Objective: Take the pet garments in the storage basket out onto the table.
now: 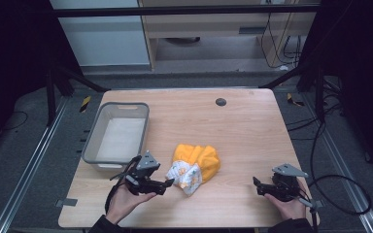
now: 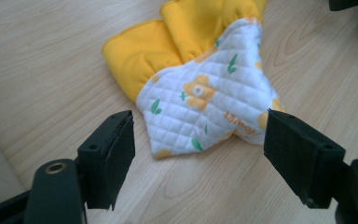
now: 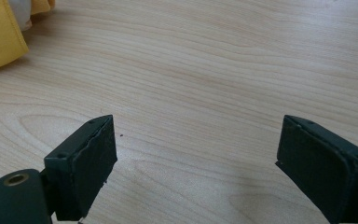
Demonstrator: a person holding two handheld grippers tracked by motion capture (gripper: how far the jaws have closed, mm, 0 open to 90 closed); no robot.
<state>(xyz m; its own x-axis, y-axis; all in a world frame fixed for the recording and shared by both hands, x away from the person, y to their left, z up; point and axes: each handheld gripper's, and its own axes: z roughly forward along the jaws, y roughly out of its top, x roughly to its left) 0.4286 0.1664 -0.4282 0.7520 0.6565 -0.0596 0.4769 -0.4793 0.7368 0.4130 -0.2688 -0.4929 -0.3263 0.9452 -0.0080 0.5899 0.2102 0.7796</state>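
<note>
Two grippers, both jaws spread, nothing held: left gripper point(image 1: 171, 183) just beside crumpled yellow-and-white quilted floral cloth point(image 1: 195, 166); right gripper point(image 1: 255, 183) well apart, over bare wooden table point(image 1: 243, 131).

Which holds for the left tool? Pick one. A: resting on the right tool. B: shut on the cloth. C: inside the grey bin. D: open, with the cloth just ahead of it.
D: the left tool stands wide open, its jaws apart, with the cloth lying on the table just beyond them.
</note>
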